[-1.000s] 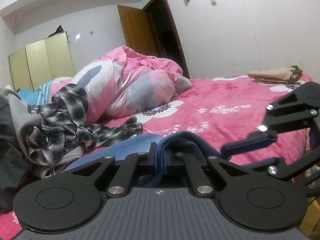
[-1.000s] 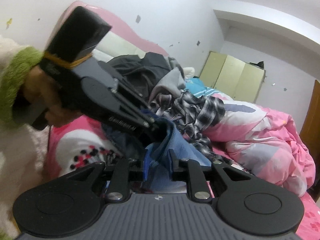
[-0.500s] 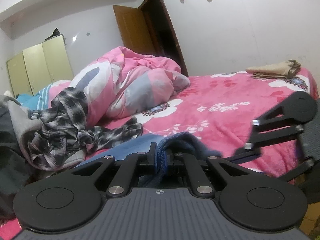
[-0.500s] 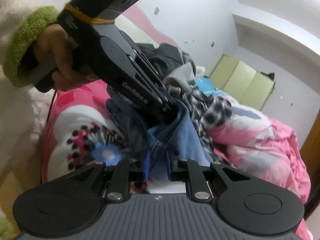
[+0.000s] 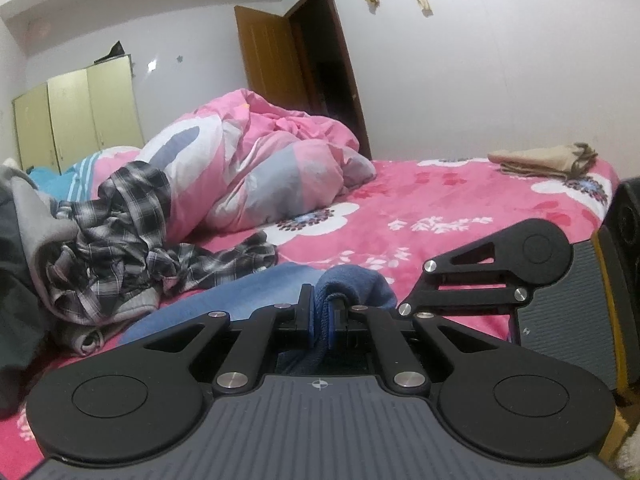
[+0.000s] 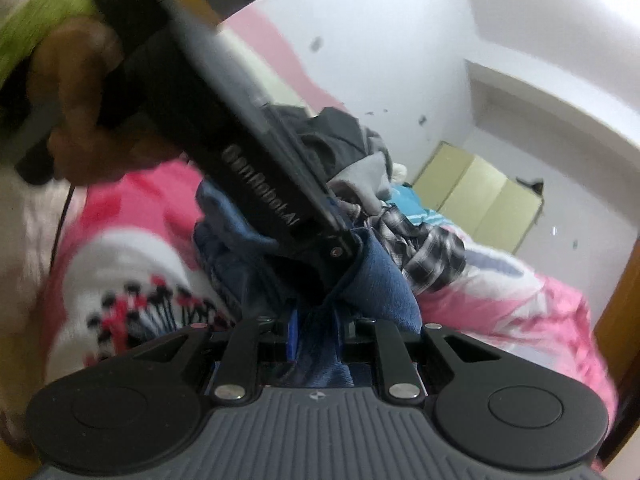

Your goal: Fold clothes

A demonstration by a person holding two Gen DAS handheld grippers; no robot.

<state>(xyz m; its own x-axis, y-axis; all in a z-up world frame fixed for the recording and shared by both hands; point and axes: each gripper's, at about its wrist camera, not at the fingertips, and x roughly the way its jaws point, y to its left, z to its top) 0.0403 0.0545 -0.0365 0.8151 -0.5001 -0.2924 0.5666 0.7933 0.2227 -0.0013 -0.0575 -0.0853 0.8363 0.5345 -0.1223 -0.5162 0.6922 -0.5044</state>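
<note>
A person holds two grippers low over a pink floral bed (image 5: 460, 200). The left gripper (image 5: 323, 316) is clamped tight on a fold of blue jeans (image 5: 248, 300). The right gripper (image 6: 316, 332), just beside it, pinches a thicker bunch of the same jeans. A plaid shirt (image 5: 128, 232) lies nearby.

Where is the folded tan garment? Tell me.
In the left wrist view, the folded tan garment lies alone at the far right corner of the pink floral bed, near the wall, well right of the heaped quilt.
</note>
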